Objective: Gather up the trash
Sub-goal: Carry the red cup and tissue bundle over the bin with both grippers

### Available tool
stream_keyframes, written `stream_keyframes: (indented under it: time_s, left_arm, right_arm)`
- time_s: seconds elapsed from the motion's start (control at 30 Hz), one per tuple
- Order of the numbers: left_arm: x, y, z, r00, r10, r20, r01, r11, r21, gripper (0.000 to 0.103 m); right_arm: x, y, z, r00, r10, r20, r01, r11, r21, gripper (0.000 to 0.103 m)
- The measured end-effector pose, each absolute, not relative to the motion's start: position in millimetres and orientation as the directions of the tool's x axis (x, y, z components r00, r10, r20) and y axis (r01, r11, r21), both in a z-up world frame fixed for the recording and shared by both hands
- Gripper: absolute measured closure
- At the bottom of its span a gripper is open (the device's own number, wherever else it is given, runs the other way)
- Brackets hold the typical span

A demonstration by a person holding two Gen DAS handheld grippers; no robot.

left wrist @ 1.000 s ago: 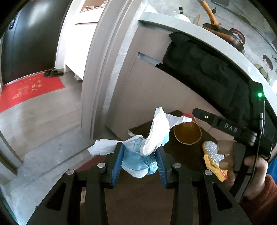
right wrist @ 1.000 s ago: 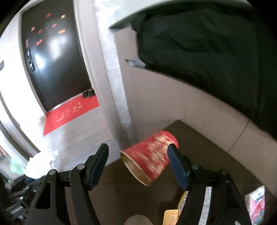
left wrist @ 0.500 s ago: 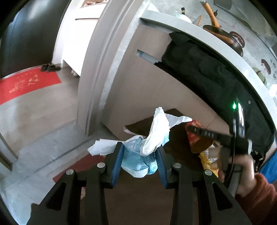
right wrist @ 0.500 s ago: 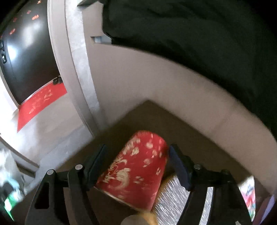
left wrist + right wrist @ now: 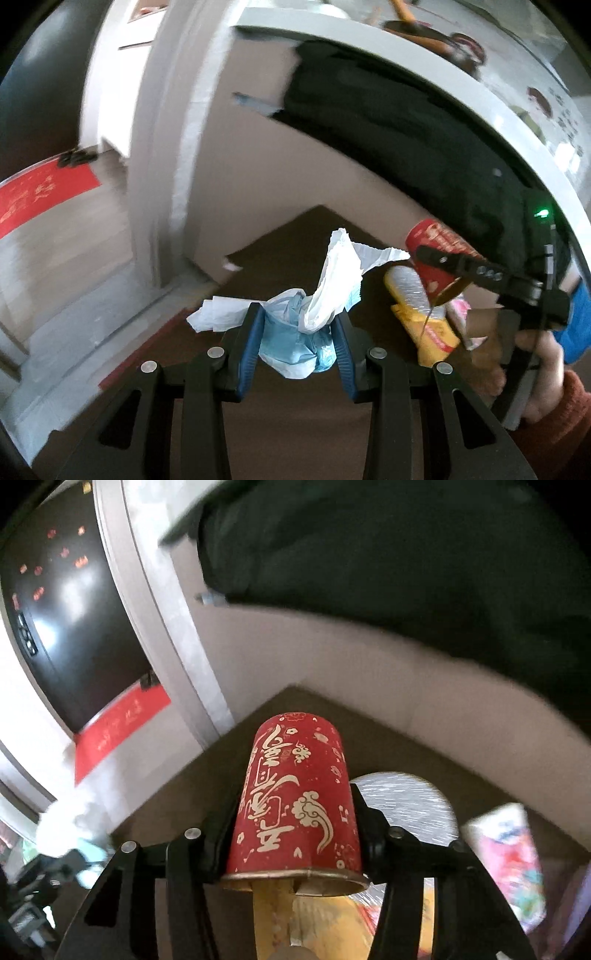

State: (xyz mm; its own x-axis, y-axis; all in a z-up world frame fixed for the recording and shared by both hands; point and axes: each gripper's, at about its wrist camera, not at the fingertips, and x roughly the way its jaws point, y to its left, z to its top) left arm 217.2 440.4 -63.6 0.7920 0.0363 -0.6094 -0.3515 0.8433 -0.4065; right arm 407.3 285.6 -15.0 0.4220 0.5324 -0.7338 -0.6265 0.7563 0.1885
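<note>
Red cup (image 5: 295, 797) now sits between right gripper (image 5: 295, 834) fingers; jaws closing on it. I squeeze soft, rim dents. Left gripper (image 5: 297, 341) clenched on tissue wad (image 5: 299, 332), beside cup.

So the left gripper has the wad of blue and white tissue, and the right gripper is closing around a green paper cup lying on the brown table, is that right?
Not quite: the cup is red with cream patterns, not green, as the right wrist view shows. The rest holds: the left gripper is clamped on the blue and white tissue wad, and the right gripper is closing around the cup over the brown table.
</note>
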Motion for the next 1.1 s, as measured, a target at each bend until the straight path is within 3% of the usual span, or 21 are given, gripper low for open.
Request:
stream_keyframes:
  time_s: [0.27, 0.57, 1.1]
  left_arm:
    - [250, 346, -17, 0.835, -0.083, -0.543, -0.173, 0.899, -0.403, 0.065]
    - [247, 219, 13, 0.830, -0.193, -0.524, -0.016, 0.930, -0.368, 0.065]
    - [244, 1, 24, 0.741, -0.354, -0.571, 0.239, 0.933, -0.268, 0.065]
  right_arm:
    - [382, 165, 40, 0.544, 0.500, -0.674, -0.531, 0.827, 0.185, 0.053]
    - [334, 24, 49, 0.609, 0.440, -0.660, -0.417, 0.885, 0.205, 0.053]
    - [251, -193, 54, 0.741, 0.228, -0.632, -0.170, 0.974, 0.152, 0.053]
